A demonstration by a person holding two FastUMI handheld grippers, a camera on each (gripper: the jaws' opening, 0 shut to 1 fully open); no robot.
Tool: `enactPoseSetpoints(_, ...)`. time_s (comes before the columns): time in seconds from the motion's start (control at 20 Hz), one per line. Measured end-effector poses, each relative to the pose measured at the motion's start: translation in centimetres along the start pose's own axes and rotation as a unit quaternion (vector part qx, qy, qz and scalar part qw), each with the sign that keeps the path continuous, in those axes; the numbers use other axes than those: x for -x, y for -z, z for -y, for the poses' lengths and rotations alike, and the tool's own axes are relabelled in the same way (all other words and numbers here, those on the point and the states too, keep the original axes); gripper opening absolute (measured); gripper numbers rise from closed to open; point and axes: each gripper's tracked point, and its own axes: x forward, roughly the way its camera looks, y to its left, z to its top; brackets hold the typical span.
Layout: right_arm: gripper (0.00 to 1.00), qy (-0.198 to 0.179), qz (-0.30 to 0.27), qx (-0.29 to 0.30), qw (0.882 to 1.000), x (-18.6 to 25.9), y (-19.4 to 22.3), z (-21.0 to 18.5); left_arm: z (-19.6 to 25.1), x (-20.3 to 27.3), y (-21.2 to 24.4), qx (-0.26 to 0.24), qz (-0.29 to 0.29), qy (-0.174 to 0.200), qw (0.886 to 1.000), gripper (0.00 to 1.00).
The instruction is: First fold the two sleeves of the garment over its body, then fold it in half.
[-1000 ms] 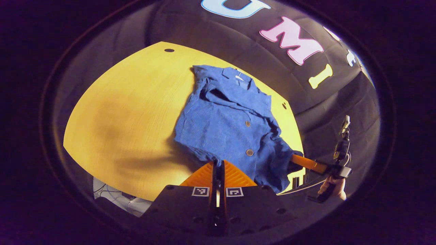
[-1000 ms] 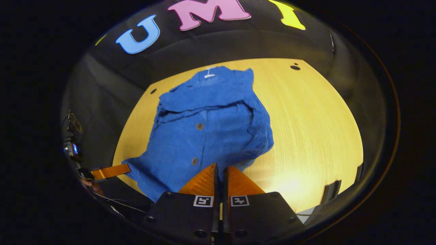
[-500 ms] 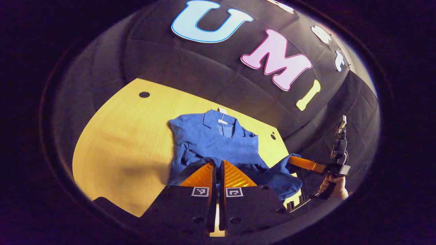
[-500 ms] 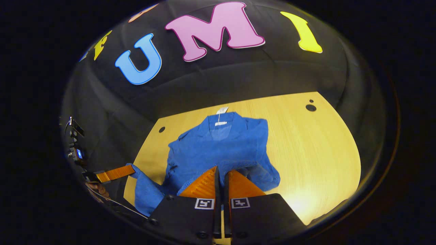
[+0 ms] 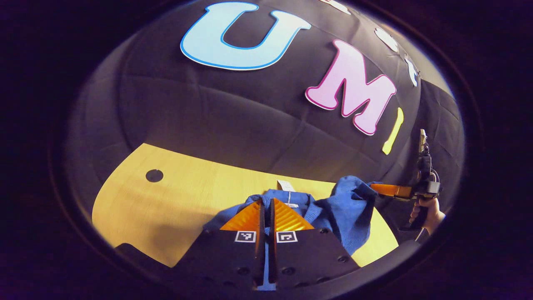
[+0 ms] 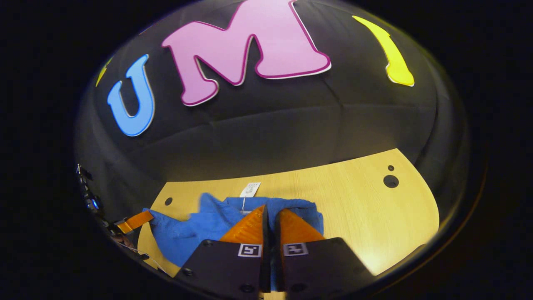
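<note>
The blue button-up garment [image 5: 345,212] lies on the yellow table [image 5: 166,200] with its lower part lifted and carried over toward the collar, where a white tag [image 5: 286,186] shows. My left gripper [image 5: 266,201] is shut on a fold of the blue fabric. In the left gripper view the right gripper [image 5: 373,188] pinches the raised corner on the right. In the right gripper view the garment [image 6: 195,225] is bunched low, my right gripper [image 6: 270,207] is shut on it, and the left gripper [image 6: 143,216] holds the far left corner. Most of the garment's body is hidden under my fingers.
The booth's black cloth wall rises just behind the table's far edge. Round holes sit in the table top [image 5: 154,175] [image 6: 390,181]. A hand [image 5: 433,212] grips the right gripper's handle at the table's right edge. Bare wood [image 6: 354,204] spreads to the right of the garment.
Both grippers have lifted the garment's lower edge and carried it forward toward the collar. The views have tilted up, so more wall and less table and garment show.
</note>
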Motion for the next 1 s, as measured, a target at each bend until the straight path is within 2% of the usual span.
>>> enactPoseSetpoints(0.05,0.03,0.004,-0.019,-0.009,1.0,-1.1,1.0,0.3,-1.0,-1.4,1.3,-0.016,-0.022,-0.02,0.999,0.07)
enactPoseSetpoints(0.15,0.6,0.016,-0.036,0.015,0.999,-1.8,3.1,1.2,-2.9,-2.5,1.9,-0.052,-0.045,-0.079,0.995,0.73)
enactPoseSetpoints(0.2,0.88,0.024,-0.021,0.041,0.999,-1.3,2.6,1.8,-3.0,-2.5,1.9,-0.052,-0.037,-0.09,0.994,0.73)
enactPoseSetpoints(0.25,0.93,0.03,-0.003,0.067,0.997,-0.8,2.1,2.3,-2.3,-2.1,1.6,-0.042,-0.022,-0.085,0.995,0.73)
enactPoseSetpoints(0.3,0.93,0.033,0.016,0.086,0.996,0.0,1.6,2.1,-1.5,-1.3,1.0,-0.03,-0.004,-0.08,0.996,0.77)
enactPoseSetpoints(0.5,0.95,0.016,0.092,0.112,0.989,5.8,-0.7,-0.4,1.2,4.6,-1.6,-0.017,0.062,-0.09,0.994,0.79)
enactPoseSetpoints(0.6,0.95,0.008,0.116,0.117,0.986,9.5,-1.2,-1.9,3.4,8.8,-2.9,-0.04,0.093,-0.092,0.991,0.79)
enactPoseSetpoints(0.8,0.94,0.0,0.167,0.125,0.978,18.6,-1.4,-5.1,9.5,18.6,-5.0,-0.061,0.175,-0.067,0.98,0.79)
enactPoseSetpoints(0.9,0.94,0.007,0.169,0.13,0.977,23.3,0.4,-5.9,11.5,23.0,-4.0,-0.076,0.19,-0.075,0.976,0.77)
enactPoseSetpoints(1.0,0.94,0.007,0.185,0.12,0.975,27.5,1.9,-7.1,12.5,27.0,-1.9,-0.099,0.181,-0.105,0.973,0.76)
